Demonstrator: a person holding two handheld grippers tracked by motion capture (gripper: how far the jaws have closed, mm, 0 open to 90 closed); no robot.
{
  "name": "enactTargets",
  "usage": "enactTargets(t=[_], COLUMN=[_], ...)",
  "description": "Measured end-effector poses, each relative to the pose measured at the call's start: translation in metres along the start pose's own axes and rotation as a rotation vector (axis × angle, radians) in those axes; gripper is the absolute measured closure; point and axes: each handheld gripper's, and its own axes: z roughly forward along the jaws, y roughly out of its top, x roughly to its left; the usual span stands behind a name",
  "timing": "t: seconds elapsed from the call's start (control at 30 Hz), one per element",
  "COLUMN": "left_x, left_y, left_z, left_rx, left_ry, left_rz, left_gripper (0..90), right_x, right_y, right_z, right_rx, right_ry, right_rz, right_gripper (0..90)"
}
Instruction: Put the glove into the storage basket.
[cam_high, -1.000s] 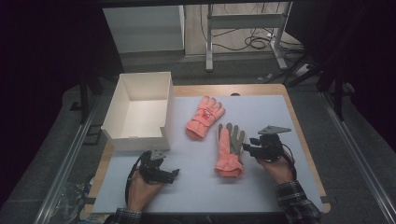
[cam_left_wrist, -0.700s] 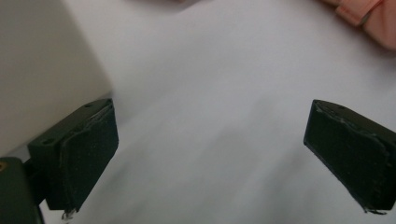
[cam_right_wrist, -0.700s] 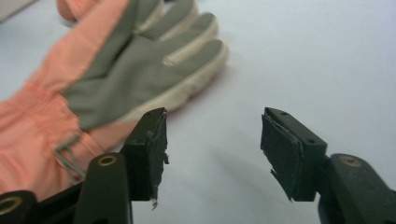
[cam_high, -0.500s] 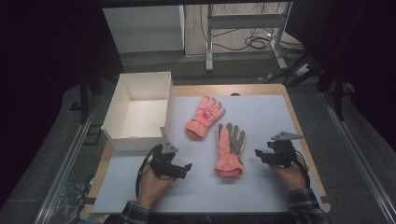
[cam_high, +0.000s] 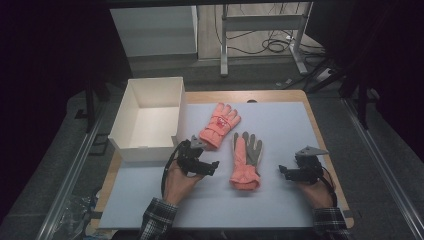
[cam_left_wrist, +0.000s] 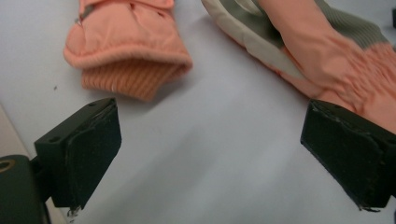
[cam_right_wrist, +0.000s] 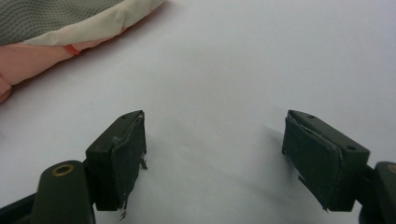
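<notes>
Two salmon-pink gloves lie on the white table cover. One glove (cam_high: 219, 125) lies back up near the box, its ribbed cuff (cam_left_wrist: 130, 79) toward me. The other glove (cam_high: 245, 160) lies palm up, grey and cream palm showing (cam_left_wrist: 261, 32). My left gripper (cam_high: 214, 165) hovers low between the two cuffs, open, nothing between its jaws. My right gripper (cam_high: 284, 171) is right of the palm-up glove, open over bare cover, with the glove's edge (cam_right_wrist: 60, 32) ahead at the upper left.
An open white box (cam_high: 150, 117) stands at the table's left, close behind my left hand. The wooden table edge (cam_high: 320, 135) runs along the right. Desk legs and cables (cam_high: 270, 45) are on the floor beyond the table.
My left gripper has moved up and right, from the front left toward the gap between the gloves. My right gripper has drawn back right, away from the palm-up glove.
</notes>
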Motion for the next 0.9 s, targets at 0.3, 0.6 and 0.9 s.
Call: enactTargets(t=[0.3, 0.6, 0.9], left_x=[0.005, 0.019, 0.04], left_y=[0.031, 0.063, 0.077], left_z=[0.021, 0.046, 0.078], left_rx=[-0.005, 0.012, 0.059], left_ry=[0.036, 0.068, 0.12], left_rz=[0.004, -0.025, -0.06], left_gripper=[10.1, 11.7, 14.0], right_x=[0.0, 0.0, 0.0], right_y=[-0.001, -0.001, -0.002], right_z=[0.0, 0.0, 0.001], right_rx=[-0.002, -0.003, -0.005], right_ry=[0.004, 0.005, 0.006], right_rz=[-0.003, -0.002, -0.001], right_gripper=[21.4, 21.3, 21.2])
